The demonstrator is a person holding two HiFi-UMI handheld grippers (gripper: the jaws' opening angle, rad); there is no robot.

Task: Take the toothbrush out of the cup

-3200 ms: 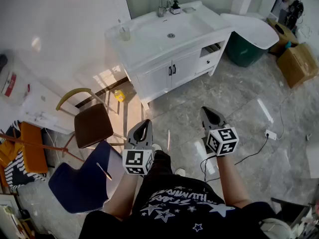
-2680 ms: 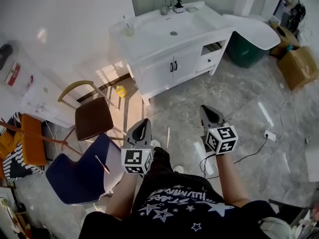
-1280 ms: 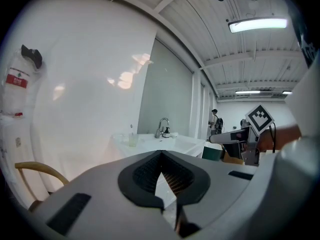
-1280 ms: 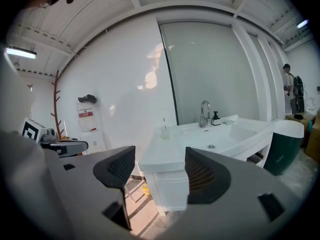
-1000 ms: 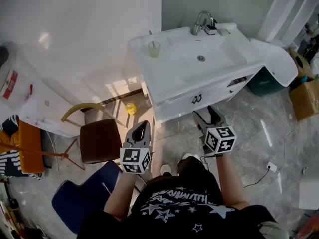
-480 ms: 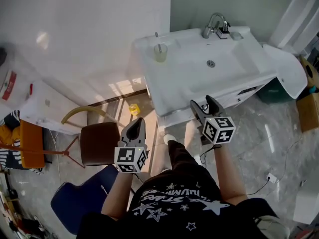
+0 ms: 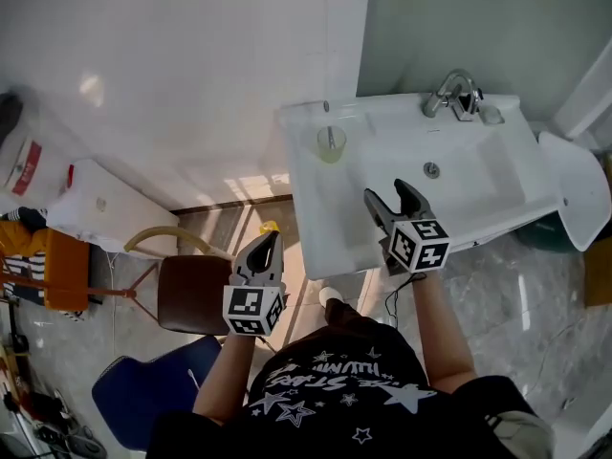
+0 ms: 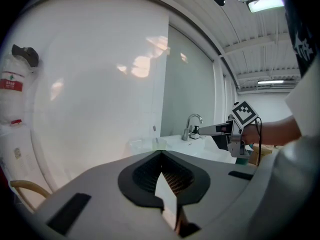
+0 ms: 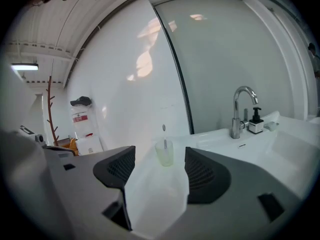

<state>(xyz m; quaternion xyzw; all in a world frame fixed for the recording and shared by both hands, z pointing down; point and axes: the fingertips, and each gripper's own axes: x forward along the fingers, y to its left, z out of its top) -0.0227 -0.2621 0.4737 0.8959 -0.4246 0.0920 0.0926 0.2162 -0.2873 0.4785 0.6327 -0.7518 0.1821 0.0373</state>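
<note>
Toothbrush (image 9: 165, 145) stands in the translucent cup (image 9: 164, 153) at the back left corner of the counter (image 7: 316, 220). It's tiny in view, probably light stiff plastic, so pinch the stem above the rim. Right gripper (image 7: 385, 193), jaws spread and empty, points at the cup from over the front edge. Left gripper (image 7: 269, 242), jaws together on nothing, sits off the counter's left edge.

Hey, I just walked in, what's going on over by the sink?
A person stands at a white vanity with a two-jaw gripper in each hand. The right gripper is over the countertop, its jaws open and empty, lined up toward the pale green cup at the back left corner. The toothbrush stands in that cup, not yet touched. The left gripper is shut and empty, off the vanity's left side.
</note>
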